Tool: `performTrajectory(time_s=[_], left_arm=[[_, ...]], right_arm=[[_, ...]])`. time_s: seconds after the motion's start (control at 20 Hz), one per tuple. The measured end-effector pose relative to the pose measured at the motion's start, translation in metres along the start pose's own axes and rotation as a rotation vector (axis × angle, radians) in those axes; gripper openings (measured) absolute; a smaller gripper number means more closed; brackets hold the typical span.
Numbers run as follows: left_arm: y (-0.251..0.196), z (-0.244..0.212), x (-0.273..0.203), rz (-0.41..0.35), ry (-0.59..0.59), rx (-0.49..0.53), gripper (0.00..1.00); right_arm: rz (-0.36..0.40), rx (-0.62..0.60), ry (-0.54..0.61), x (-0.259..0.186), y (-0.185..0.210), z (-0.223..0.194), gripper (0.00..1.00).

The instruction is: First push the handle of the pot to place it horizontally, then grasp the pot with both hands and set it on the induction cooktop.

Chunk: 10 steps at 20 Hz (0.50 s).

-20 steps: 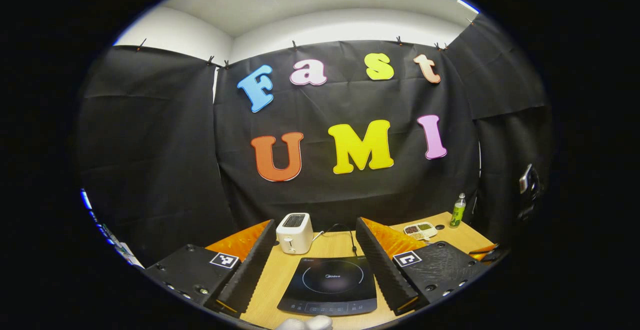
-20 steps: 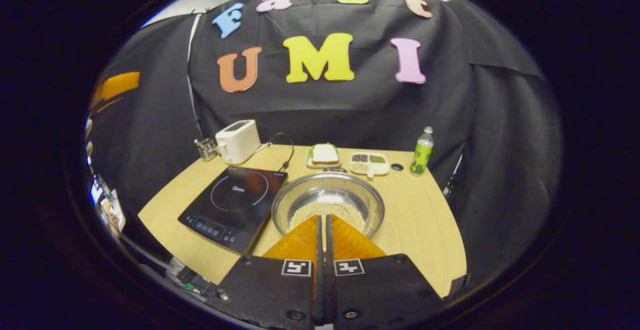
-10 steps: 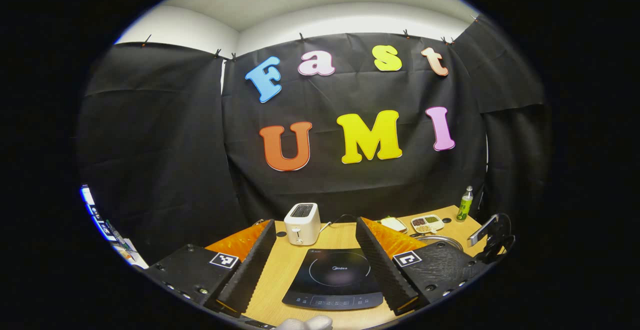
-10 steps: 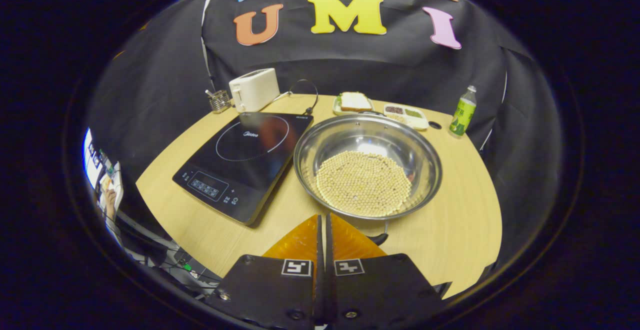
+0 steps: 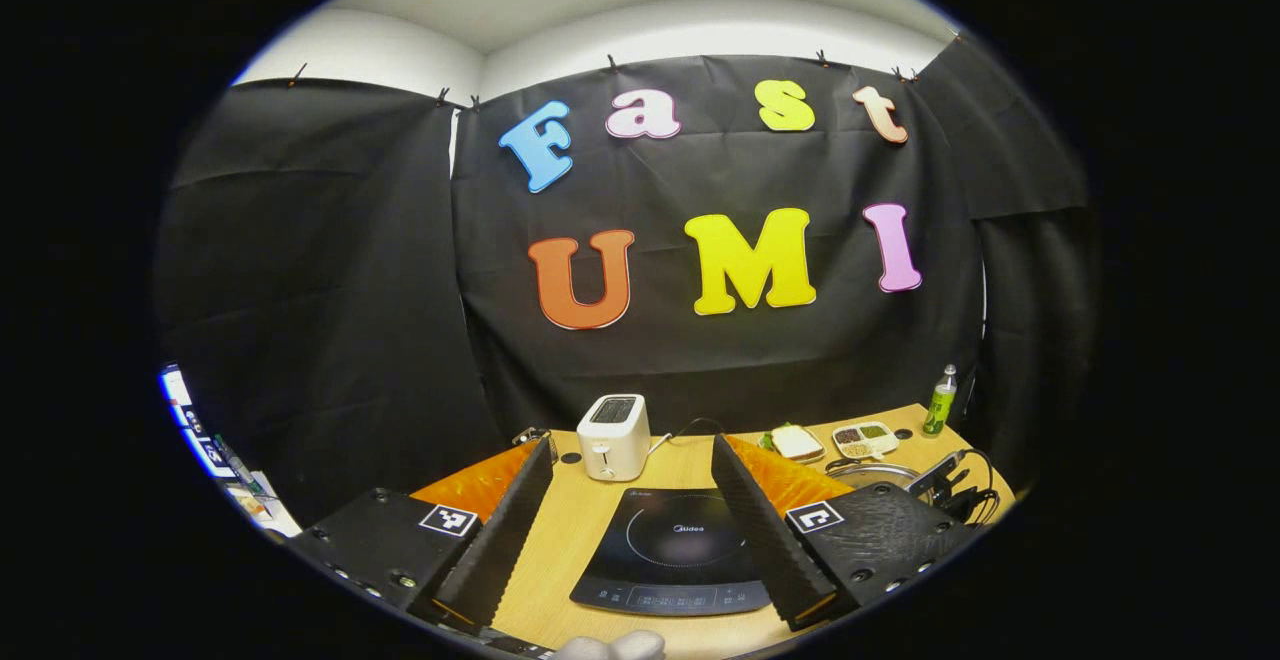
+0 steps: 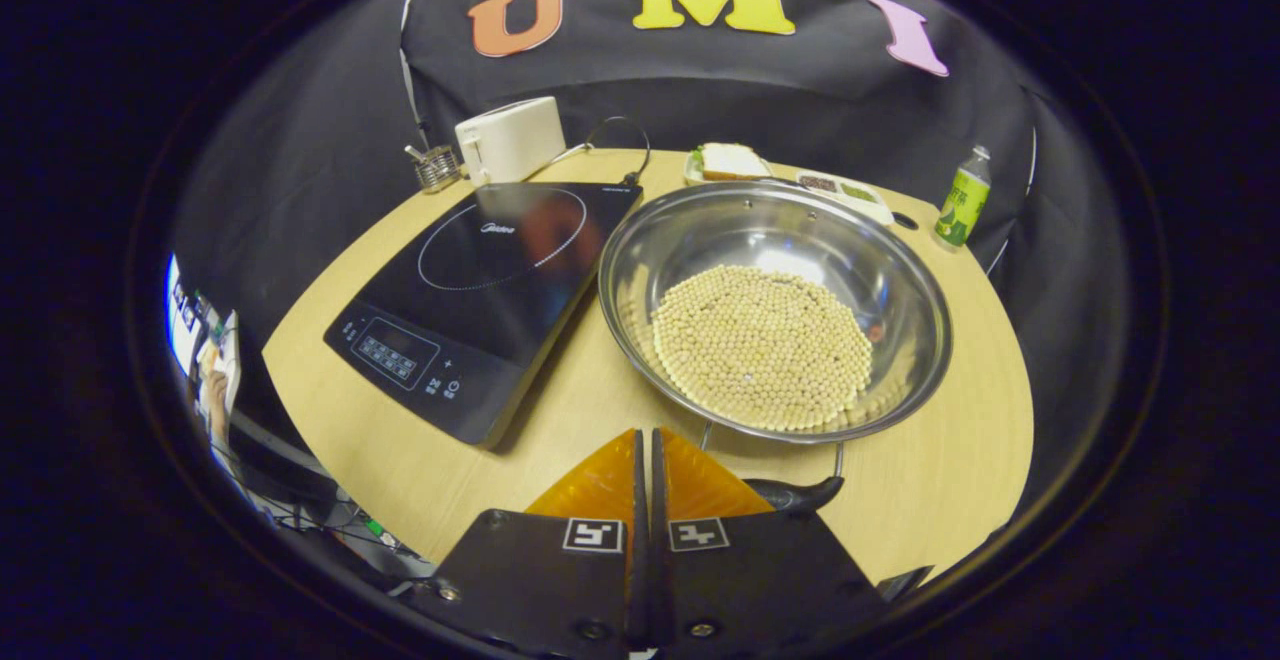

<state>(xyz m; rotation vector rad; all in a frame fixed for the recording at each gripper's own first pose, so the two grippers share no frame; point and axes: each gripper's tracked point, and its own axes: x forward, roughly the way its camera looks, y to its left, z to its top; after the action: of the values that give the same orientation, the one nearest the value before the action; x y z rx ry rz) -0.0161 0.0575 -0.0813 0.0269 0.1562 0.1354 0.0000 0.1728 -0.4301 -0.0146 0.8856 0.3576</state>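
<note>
A steel pot (image 6: 775, 240) with pale beans in it stands on the wooden table (image 6: 560, 410), just right of the black induction cooktop (image 6: 480, 280). The pot's near handle (image 6: 795, 493) is a dark grip on a wire loop, lying by the table's front edge. My right gripper (image 6: 645, 435) is shut, its tips just short of the pot's near rim and left of that handle. My left gripper (image 5: 632, 443) is open and empty, hovering over the cooktop (image 5: 675, 550). The pot's rim (image 5: 880, 470) and the right gripper (image 5: 950, 485) appear at the right of the left gripper view.
A white toaster (image 6: 510, 138) and a small wire holder (image 6: 437, 168) stand behind the cooktop. A sandwich plate (image 6: 730, 160), a divided snack tray (image 6: 845, 192) and a green bottle (image 6: 962, 198) sit along the back. A power cord (image 6: 610, 135) curls near the toaster.
My right gripper has moved forward and down toward the pot, which now looms larger with its near handle in sight. The left gripper has shifted only slightly and stays open.
</note>
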Motion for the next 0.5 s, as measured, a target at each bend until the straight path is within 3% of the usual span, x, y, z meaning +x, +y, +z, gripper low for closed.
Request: performTrajectory(time_s=[0.5], left_arm=[[-0.008, -0.004, 0.005, -0.008, 0.008, 0.007, 0.96]], right_arm=[[-0.033, 0.034, 0.014, -0.009, -0.028, -0.008, 0.00]])
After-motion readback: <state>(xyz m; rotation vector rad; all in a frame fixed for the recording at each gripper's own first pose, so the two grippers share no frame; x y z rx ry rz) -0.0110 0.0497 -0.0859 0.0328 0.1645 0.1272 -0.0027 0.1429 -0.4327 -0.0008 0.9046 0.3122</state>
